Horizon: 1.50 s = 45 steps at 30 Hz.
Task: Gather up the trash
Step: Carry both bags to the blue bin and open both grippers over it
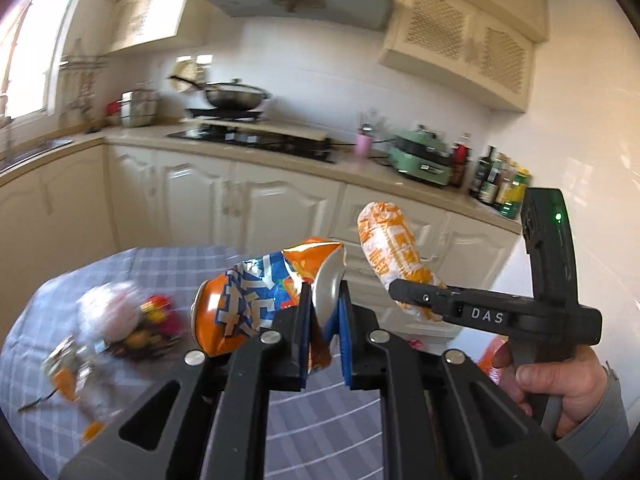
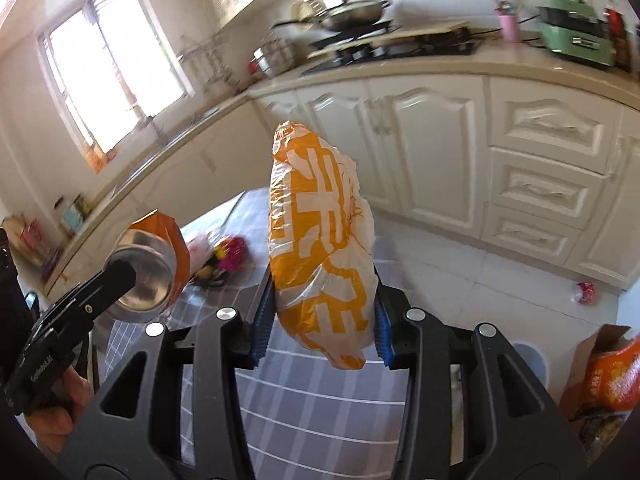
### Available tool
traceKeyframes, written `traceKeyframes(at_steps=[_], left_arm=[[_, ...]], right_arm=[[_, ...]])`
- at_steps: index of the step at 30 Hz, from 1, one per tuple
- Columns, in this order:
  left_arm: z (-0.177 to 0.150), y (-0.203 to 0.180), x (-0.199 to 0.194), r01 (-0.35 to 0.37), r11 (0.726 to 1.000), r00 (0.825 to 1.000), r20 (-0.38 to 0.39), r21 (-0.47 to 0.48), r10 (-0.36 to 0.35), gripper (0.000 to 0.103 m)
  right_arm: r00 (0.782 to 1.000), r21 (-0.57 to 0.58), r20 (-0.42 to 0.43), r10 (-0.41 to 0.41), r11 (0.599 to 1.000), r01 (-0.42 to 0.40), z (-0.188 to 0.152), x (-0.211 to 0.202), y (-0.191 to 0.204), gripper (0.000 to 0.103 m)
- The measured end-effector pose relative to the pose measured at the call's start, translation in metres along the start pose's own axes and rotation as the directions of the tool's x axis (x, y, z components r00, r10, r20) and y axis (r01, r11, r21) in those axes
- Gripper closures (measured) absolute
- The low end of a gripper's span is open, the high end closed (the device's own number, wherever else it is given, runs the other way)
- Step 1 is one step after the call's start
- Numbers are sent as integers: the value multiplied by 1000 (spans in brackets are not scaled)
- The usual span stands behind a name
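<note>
My left gripper [image 1: 325, 312] is shut on a crushed orange and blue drink can [image 1: 256, 292], pinching its flattened end above the table. The same can [image 2: 154, 272] shows in the right wrist view at the left, its silver bottom facing me. My right gripper [image 2: 320, 320] is shut on a stuffed orange and white plastic bag [image 2: 320, 240], held upright in the air. That bag [image 1: 394, 254] also appears in the left wrist view, to the right of the can, between the right gripper's fingers [image 1: 412, 292]. A pile of wrappers and scraps [image 1: 120, 324] lies on the checked tablecloth [image 1: 320, 416].
White kitchen cabinets [image 2: 432, 152] and a counter with a stove [image 1: 256, 140], wok, green cooker [image 1: 420, 156] and bottles lie beyond the table. A red wrapper [image 2: 585, 292] lies on the floor tiles. An orange carton [image 2: 608, 376] stands at the right edge.
</note>
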<state>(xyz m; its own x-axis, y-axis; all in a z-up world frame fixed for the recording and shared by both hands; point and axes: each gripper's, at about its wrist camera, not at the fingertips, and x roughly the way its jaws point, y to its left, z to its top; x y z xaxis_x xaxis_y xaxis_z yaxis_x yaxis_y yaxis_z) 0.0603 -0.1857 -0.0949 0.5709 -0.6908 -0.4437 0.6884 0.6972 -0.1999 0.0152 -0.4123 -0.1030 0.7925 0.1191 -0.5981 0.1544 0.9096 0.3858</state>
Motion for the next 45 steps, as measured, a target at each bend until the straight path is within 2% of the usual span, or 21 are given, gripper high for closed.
traceKeyframes(at_steps=[5,8,11,13,14,16,18,21,24,26,28,30,32,34,35,36,37,38,41,45], left_arm=[[8,-58,49,129,990,990,-58,60,-125,92],[5,-95,83,220,973,970,-117,63,-212,92],[-6,-128,125,312,950,933,-199,25,-301,92],[-20,-153,157,364,931,895,-270,-17,-355,92],[-24,-160,169,377,926,882,-295,-31,-368,92],[-45,-180,203,402,913,842,-363,-72,-400,92],[-61,-191,227,403,910,817,-410,-98,-406,92],[-90,-204,276,380,910,760,-504,-166,-410,92],[-118,-207,318,331,921,712,-585,-207,-388,92],[-132,-205,338,297,924,684,-623,-240,-381,92],[-148,-200,362,254,921,647,-656,-297,-390,92],[-158,-194,379,218,920,627,-676,-324,-387,92],[-169,-189,396,190,912,595,-696,-365,-402,91],[-179,-184,404,160,910,565,-720,-382,-402,70],[-183,-181,404,145,913,566,-725,-381,-392,44],[-182,-177,403,112,923,584,-727,-368,-361,28],[-181,-173,402,92,929,597,-726,-360,-341,26],[-180,-172,401,88,930,600,-726,-357,-336,26],[-173,-169,397,65,946,599,-746,-317,-291,22],[-151,-169,379,60,968,653,-724,-243,-223,13]], right_arm=[[994,131,23,-106,986,102,-9,-28,-80,62],[982,213,2,-190,959,185,-22,-39,-133,62],[968,295,-51,-247,922,251,-43,-40,-184,62],[957,346,-100,-274,892,291,-62,-36,-217,62],[954,361,-117,-277,883,300,-68,-34,-226,62],[946,395,-166,-278,860,323,-84,-24,-251,62],[939,430,-212,-271,837,339,-103,-12,-273,62],[930,474,-269,-251,806,355,-129,0,-299,62],[917,517,-326,-229,769,376,-151,20,-321,62],[909,537,-362,-207,750,385,-165,34,-333,62],[901,545,-387,-196,740,395,-173,44,-336,62],[895,550,-406,-186,732,402,-180,54,-341,62],[890,550,-420,-179,730,406,-184,62,-345,61],[885,546,-429,-178,729,412,-186,69,-349,55],[884,546,-432,-176,730,412,-187,72,-351,47],[884,551,-434,-174,725,413,-187,73,-352,31],[885,561,-431,-174,717,414,-188,73,-354,23],[886,565,-426,-182,712,417,-190,71,-357,15],[877,563,-433,-210,697,444,-192,68,-359,8],[869,556,-425,-252,685,471,-191,58,-355,6]])
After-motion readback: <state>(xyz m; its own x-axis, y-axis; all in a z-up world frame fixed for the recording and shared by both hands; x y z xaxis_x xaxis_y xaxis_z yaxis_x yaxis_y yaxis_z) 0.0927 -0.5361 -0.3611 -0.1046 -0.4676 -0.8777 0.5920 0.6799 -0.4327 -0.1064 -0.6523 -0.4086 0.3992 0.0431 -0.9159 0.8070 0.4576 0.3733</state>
